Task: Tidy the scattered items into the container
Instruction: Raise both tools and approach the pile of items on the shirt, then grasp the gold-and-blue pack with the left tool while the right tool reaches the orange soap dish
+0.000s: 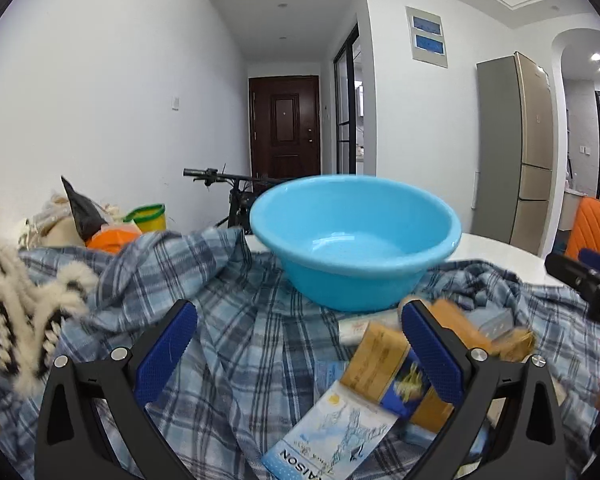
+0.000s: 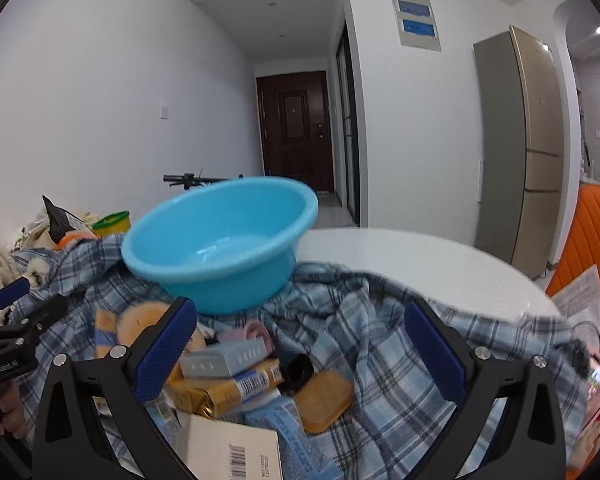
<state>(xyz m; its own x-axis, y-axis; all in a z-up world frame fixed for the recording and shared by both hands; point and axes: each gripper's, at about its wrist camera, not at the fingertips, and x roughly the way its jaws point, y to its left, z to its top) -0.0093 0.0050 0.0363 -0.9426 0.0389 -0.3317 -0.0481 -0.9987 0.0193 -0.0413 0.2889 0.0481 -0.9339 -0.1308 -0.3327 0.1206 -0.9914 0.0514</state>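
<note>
An empty light-blue basin (image 1: 356, 240) (image 2: 220, 240) sits tilted on a rumpled blue plaid shirt (image 1: 240, 320) (image 2: 360, 320). Scattered items lie on the shirt in front of it. These include a gold packet (image 1: 380, 360) (image 2: 228, 390), a blue-and-white packet (image 1: 332, 432), a grey-blue box (image 2: 228, 358), a black cap (image 2: 298, 370), an orange pad (image 2: 326, 400) and a tan plush toy (image 2: 140, 320). My left gripper (image 1: 300, 344) (image 2: 28, 300) hovers open over the shirt, its right finger beside the gold packet. My right gripper (image 2: 300, 344) (image 1: 584, 268) hangs open above the pile, holding nothing.
The white round table (image 2: 420, 264) shows bare beyond the shirt. A fuzzy black-and-white knit (image 1: 16, 320), a yellow tub (image 1: 150, 218) and a black bag lie at the left. An orange chair (image 2: 596, 240), papers (image 2: 580, 300), a bicycle and a fridge stand around.
</note>
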